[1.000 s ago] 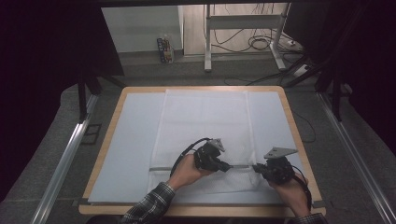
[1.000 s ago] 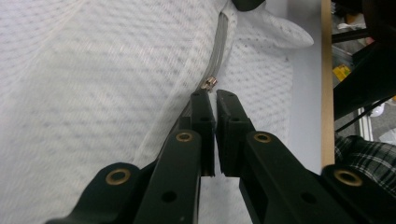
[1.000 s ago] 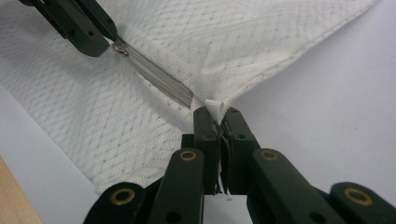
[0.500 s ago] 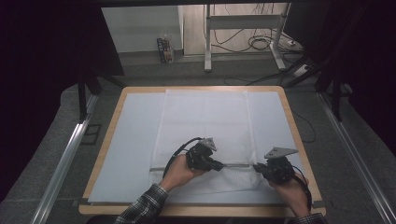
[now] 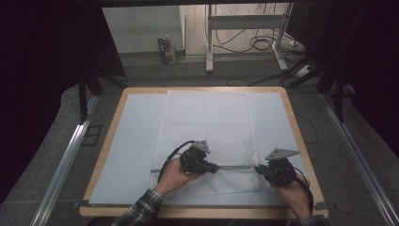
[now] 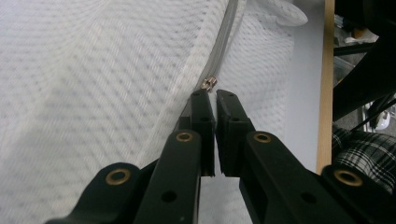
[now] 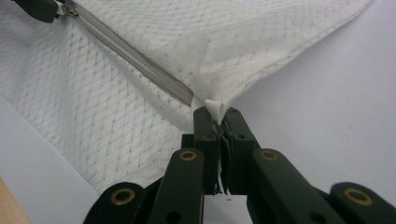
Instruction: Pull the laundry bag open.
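Pale blue mat on a wood-edged table (image 5: 301, 136), white mesh bag (image 5: 207, 122) spread flat across the middle. From above, your left gripper (image 5: 215, 167) and right gripper (image 5: 260, 170) sit at either end of the grey zipper (image 5: 235, 166). Left gripper view: jaws pinched together on the slider (image 6: 209, 83) (looks like the pull tab). Right gripper view: clamped on the bag's corner (image 7: 215, 108).
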### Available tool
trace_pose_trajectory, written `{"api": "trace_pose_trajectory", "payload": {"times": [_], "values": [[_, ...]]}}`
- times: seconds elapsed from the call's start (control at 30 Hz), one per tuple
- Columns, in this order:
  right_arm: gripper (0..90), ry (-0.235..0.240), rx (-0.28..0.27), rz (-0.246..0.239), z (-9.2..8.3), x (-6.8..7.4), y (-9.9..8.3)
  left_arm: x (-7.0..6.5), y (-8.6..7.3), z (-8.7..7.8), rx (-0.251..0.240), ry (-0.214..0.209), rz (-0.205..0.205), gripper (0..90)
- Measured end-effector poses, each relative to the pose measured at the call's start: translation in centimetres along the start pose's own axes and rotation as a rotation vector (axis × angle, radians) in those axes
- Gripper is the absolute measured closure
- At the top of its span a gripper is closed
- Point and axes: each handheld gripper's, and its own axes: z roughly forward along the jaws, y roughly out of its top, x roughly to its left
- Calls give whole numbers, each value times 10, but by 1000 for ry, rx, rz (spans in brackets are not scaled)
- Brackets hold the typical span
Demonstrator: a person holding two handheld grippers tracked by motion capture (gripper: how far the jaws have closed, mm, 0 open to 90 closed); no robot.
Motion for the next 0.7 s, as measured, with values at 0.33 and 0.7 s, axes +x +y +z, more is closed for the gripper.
{"api": "trace_pose_trajectory", "payload": {"times": [0.33, 0.7], "values": [[856, 2, -4, 0, 0, 0, -1, 0, -5, -3, -9, -3, -11, 874], [856, -2, 5, 2, 2, 0, -2, 3, -14, -7, -11, -1, -36, 874]]}}
